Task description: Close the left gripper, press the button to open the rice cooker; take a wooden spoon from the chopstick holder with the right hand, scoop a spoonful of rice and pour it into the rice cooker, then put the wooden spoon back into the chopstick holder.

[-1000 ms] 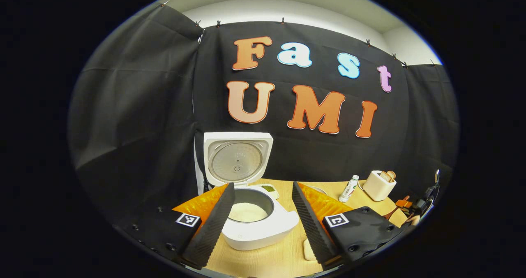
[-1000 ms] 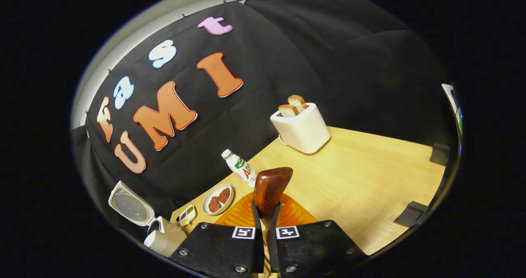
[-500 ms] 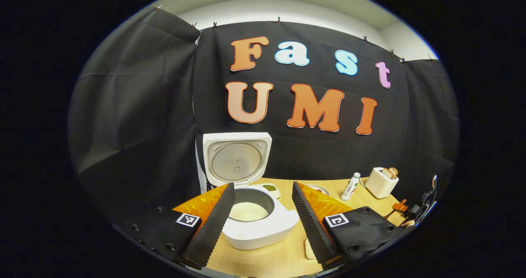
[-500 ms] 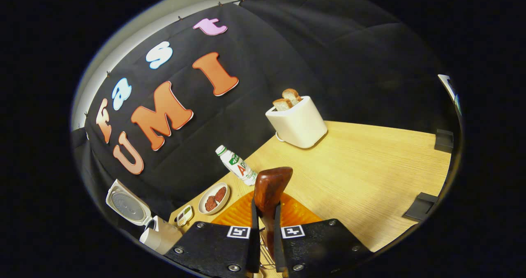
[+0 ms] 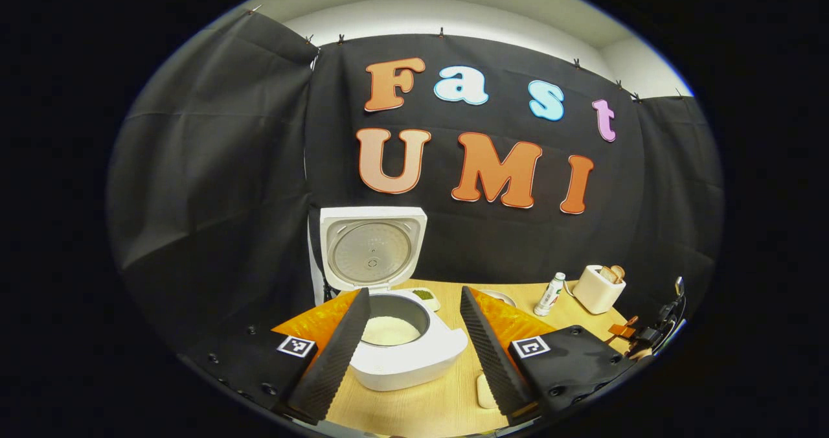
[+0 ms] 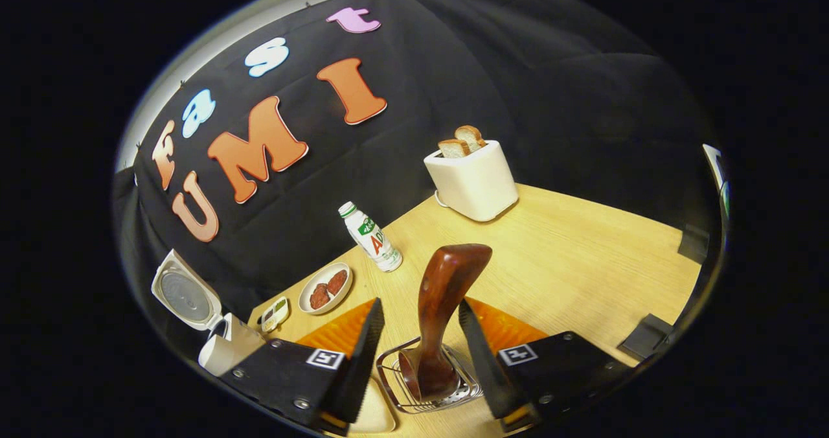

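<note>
The white rice cooker (image 5: 408, 367) stands with its lid (image 5: 370, 253) up and white rice (image 5: 388, 331) in its pot. My left gripper (image 5: 414, 350) hangs open in front of it, a finger on each side of the pot and nothing held. In the right gripper view the dark wooden spoon (image 6: 447, 289) stands upright in the wire chopstick holder (image 6: 429, 386), bowl end down. My right gripper (image 6: 421, 308) is open around the spoon, both fingers apart from it. The cooker (image 6: 227, 357) also appears at the lower left of that view.
On the wooden table (image 6: 583, 263) stand a white toaster (image 6: 473, 179) with two bread slices, a small white bottle (image 6: 372, 237), a plate of reddish food (image 6: 326, 288) and a little dish (image 6: 275, 313). A pale dish (image 5: 486, 392) lies by my left gripper's right finger.
My right gripper has opened and let go of the wooden spoon, which now stands in the holder. The left gripper has barely moved.
</note>
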A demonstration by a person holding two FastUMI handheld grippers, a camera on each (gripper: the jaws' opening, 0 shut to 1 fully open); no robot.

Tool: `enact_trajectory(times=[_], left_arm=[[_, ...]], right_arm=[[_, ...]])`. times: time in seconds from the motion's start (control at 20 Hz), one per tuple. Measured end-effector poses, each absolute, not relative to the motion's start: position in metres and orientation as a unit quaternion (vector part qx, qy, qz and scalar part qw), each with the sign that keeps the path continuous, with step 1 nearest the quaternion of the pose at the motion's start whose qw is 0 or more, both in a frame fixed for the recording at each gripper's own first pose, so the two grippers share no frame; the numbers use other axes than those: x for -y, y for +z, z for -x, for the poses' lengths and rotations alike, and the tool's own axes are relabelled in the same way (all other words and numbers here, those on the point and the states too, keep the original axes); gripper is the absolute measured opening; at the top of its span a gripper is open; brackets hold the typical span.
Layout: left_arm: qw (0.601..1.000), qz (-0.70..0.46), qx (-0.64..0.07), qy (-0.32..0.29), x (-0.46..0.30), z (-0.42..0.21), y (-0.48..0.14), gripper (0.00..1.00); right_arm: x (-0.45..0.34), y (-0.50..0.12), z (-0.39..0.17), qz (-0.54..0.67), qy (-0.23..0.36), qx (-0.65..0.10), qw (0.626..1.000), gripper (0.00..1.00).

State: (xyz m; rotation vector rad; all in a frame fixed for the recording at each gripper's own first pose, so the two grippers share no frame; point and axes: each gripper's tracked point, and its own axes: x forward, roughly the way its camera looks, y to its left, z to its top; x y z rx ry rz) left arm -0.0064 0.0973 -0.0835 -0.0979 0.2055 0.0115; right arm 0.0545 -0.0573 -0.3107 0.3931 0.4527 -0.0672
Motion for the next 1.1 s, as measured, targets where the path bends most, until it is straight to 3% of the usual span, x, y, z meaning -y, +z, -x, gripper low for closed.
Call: enact_trajectory(times=[0.1,0.15,0.45,0.7,1.1], left_arm=[[0.994,0.051,-0.100,0.006,-0.098,0.007,-0.083,0.96],[0.994,0.052,-0.098,0.006,-0.099,0.008,-0.082,0.96],[0.994,0.065,-0.092,0.003,-0.107,0.006,-0.079,0.96],[0.994,0.060,-0.086,0.012,-0.117,-0.002,-0.073,0.97],[0.998,0.057,-0.038,0.016,-0.127,-0.031,-0.019,0.99]], right_arm=[[0.063,-0.307,-0.050,-0.175,-0.042,-0.229,0.957,0.93],[0.065,-0.306,-0.050,-0.165,-0.046,-0.232,0.957,0.95],[0.086,-0.265,-0.030,-0.105,-0.062,-0.229,0.966,0.95],[0.085,-0.193,-0.025,-0.063,-0.061,-0.179,0.980,0.94],[0.043,-0.119,-0.021,-0.064,-0.016,-0.121,0.990,0.95]])
